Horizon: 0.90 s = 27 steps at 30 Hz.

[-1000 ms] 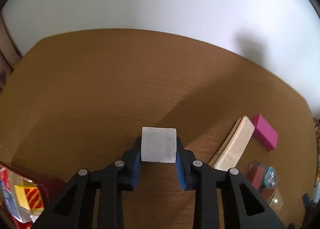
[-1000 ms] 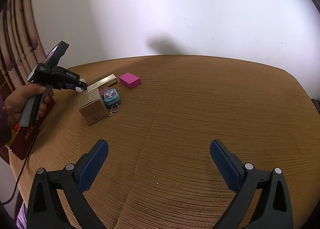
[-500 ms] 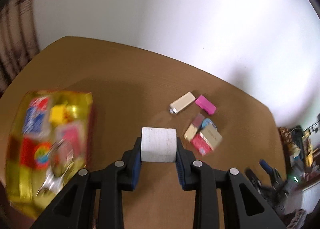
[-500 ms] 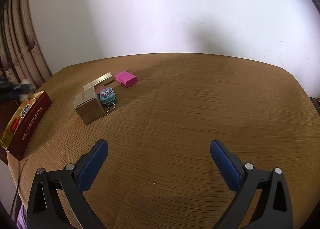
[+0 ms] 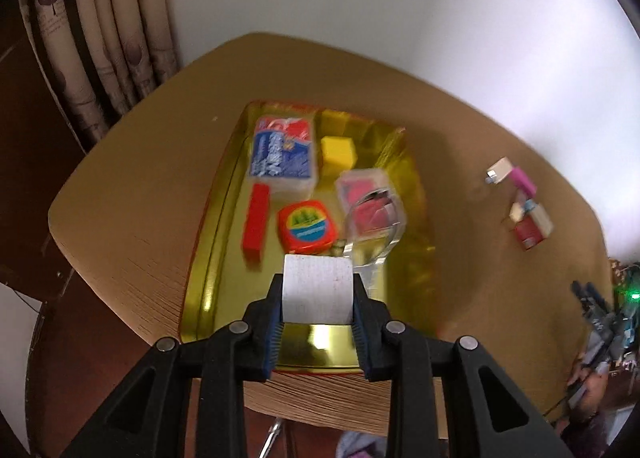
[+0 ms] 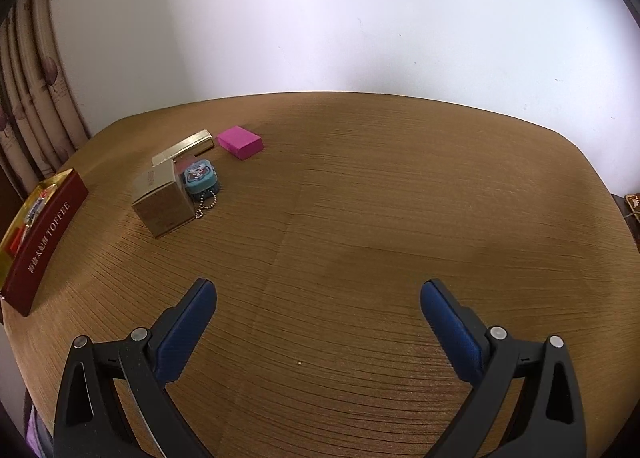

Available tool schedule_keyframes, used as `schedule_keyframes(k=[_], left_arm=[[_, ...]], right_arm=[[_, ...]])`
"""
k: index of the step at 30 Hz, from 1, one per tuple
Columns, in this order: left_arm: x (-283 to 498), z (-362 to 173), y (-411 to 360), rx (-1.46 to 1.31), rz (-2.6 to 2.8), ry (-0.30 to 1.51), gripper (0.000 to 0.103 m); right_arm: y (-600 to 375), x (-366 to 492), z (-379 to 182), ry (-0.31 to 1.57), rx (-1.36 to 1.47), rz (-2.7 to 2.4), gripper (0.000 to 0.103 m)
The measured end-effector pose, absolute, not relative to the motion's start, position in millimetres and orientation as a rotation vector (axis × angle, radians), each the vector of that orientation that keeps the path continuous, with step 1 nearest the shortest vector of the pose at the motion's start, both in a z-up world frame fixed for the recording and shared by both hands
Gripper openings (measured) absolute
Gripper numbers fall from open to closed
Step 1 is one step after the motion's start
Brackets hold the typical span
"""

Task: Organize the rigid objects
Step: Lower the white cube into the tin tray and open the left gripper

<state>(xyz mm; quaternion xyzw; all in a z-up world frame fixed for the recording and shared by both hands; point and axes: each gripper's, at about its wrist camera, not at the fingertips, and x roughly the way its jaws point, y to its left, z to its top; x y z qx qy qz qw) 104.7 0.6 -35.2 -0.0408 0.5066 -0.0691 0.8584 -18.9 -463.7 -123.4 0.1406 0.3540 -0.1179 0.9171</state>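
Note:
My left gripper (image 5: 318,304) is shut on a white block (image 5: 318,288) and hangs over the near end of a gold-lined toffee tin (image 5: 208,258). Inside the tin lie a blue-and-white pack (image 5: 282,156), a yellow cube (image 5: 338,152), a red bar (image 5: 256,220), a red round-cornered case (image 5: 307,224) and a clear box with pink contents (image 5: 370,204). My right gripper (image 6: 318,312) stands open above bare table, with nothing between its fingers. The tin's dark red side (image 6: 44,246) shows at the left edge of the right wrist view.
Loose things sit on the brown table (image 6: 380,198): a gold box (image 6: 164,202), a long gold bar (image 6: 184,146), a pink block (image 6: 240,141) and a teal keychain case (image 6: 201,176). Curtains (image 5: 108,30) hang behind the table's left corner. A person's hand (image 5: 592,398) shows at far right.
My left gripper carried the white block leftward from over the loose items to above the tin, and it has left the right wrist view. The right gripper has stayed still and open.

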Motion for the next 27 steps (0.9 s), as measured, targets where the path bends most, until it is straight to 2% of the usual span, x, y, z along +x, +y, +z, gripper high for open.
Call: schedule_keyframes(k=[7, 13, 27], left_arm=[[120.8, -75.7, 7.7, -0.086, -0.106, 1.082, 0.030], [123.2, -89.6, 11.4, -0.060, -0.086, 1.102, 0.030], [112.3, -82.3, 6.0, -0.014, -0.050, 1.066, 0.036]], right_arm=[[-464.9, -13.4, -126.7, 0.764, 0.284, -0.248, 0.102], [-466.3, -13.0, -128.4, 0.777, 0.283, -0.257, 0.102], [-468.2, -13.8, -127.6, 0.783, 0.282, -0.261, 0.102]])
